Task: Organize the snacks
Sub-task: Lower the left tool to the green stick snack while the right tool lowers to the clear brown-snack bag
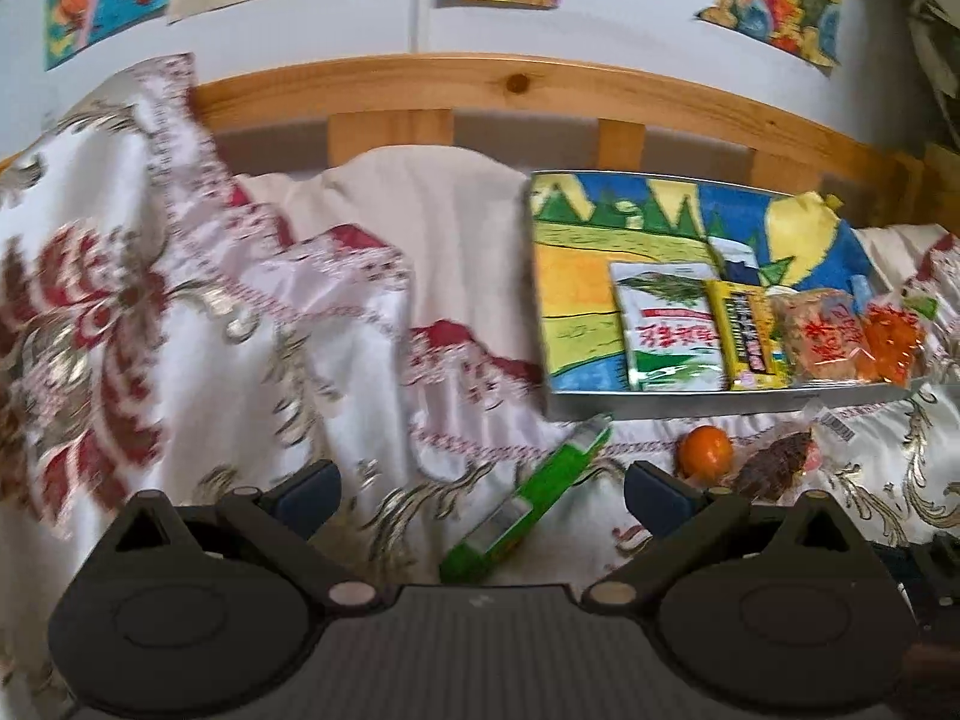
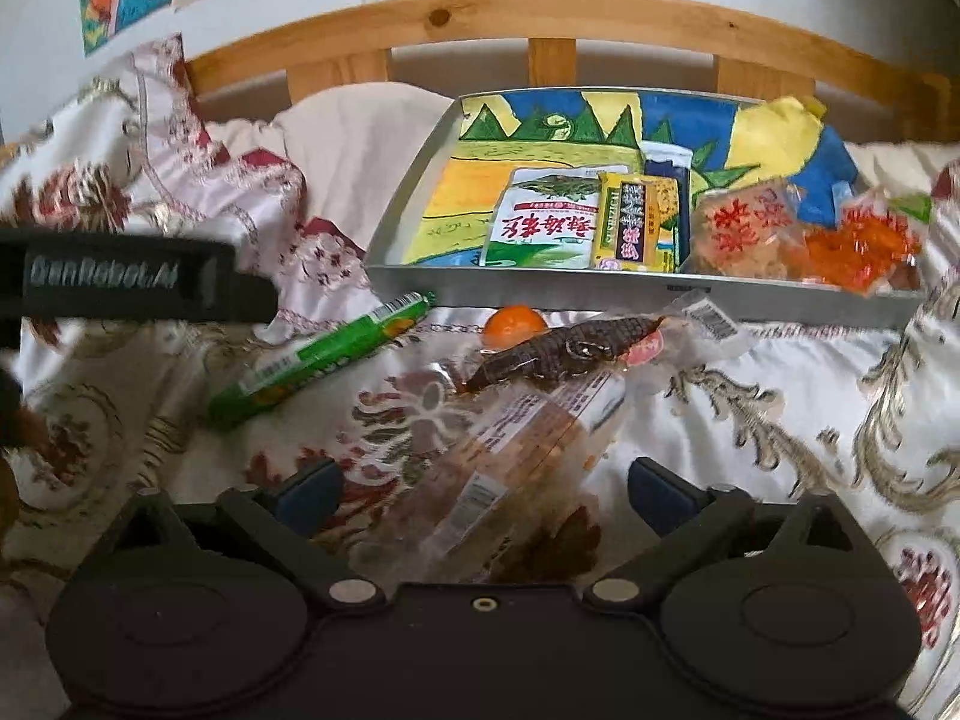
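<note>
A silver tray [image 2: 600, 294] lined with a colourful drawing holds a white-and-green packet [image 2: 543, 222], a yellow packet [image 2: 636, 225] and orange-red packets [image 2: 852, 246]. In front of it on the bedspread lie a green tube snack [image 2: 318, 357], a small orange [image 2: 516, 324], a dark brown snack in clear wrap [image 2: 564, 351] and a clear packet of pale biscuits [image 2: 516, 468]. My right gripper [image 2: 485, 497] is open, with the clear packet lying between its fingers. My left gripper [image 1: 480, 495] is open over the green tube [image 1: 528, 504], beside the orange [image 1: 705, 450].
Everything rests on a rumpled white bedspread with red and gold patterns [image 1: 180, 300]. A wooden bed rail [image 2: 540, 12] runs behind the tray [image 1: 720, 405], under a wall hung with drawings. The left gripper's black body [image 2: 138, 282] juts into the right wrist view from the left.
</note>
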`<state>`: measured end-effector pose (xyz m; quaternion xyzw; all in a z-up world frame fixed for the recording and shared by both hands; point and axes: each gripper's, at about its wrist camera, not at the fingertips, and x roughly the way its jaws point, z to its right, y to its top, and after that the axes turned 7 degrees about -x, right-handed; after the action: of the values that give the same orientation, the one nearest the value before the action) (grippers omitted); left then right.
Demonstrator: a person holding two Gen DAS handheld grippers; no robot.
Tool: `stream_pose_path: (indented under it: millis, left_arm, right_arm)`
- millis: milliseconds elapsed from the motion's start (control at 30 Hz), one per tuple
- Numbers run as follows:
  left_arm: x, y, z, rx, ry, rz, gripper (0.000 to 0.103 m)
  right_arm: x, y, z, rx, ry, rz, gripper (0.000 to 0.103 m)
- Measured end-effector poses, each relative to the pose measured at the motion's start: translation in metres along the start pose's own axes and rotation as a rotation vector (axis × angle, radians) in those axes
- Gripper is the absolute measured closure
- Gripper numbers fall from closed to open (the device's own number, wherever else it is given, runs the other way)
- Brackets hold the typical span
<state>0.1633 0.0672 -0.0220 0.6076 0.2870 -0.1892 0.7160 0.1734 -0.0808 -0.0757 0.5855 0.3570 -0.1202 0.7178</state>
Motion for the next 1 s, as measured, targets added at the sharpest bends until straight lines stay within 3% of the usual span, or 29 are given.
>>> stream_pose_path:
  millis: [100,233,400,700,900,1000]
  left_arm:
    - [0.014,0.002,0.003,0.040,-0.022,-0.031,0.001]
    - [0.028,-0.001,0.009,0.095,-0.027,-0.062,0.001]
    - [0.045,-0.007,0.010,0.108,-0.053,-0.112,0.001]
    - [0.060,-0.010,0.017,0.142,-0.048,-0.144,0.001]
    - [0.070,-0.008,0.026,0.189,-0.056,-0.164,0.001]
    - [0.074,-0.005,0.025,0.182,-0.091,-0.192,0.007]
  right_arm:
    - [0.004,-0.002,0.006,-0.038,-0.002,-0.014,0.016]
    - [0.005,-0.009,0.022,-0.039,0.060,-0.032,0.025]
    - [-0.002,-0.013,0.035,-0.079,0.108,-0.031,0.047]
    - [-0.018,-0.021,0.060,-0.197,0.156,-0.001,0.050]
    - [-0.012,-0.018,0.058,-0.189,0.174,0.072,0.036]
    - [-0.004,-0.018,0.056,-0.192,0.182,0.085,0.030]
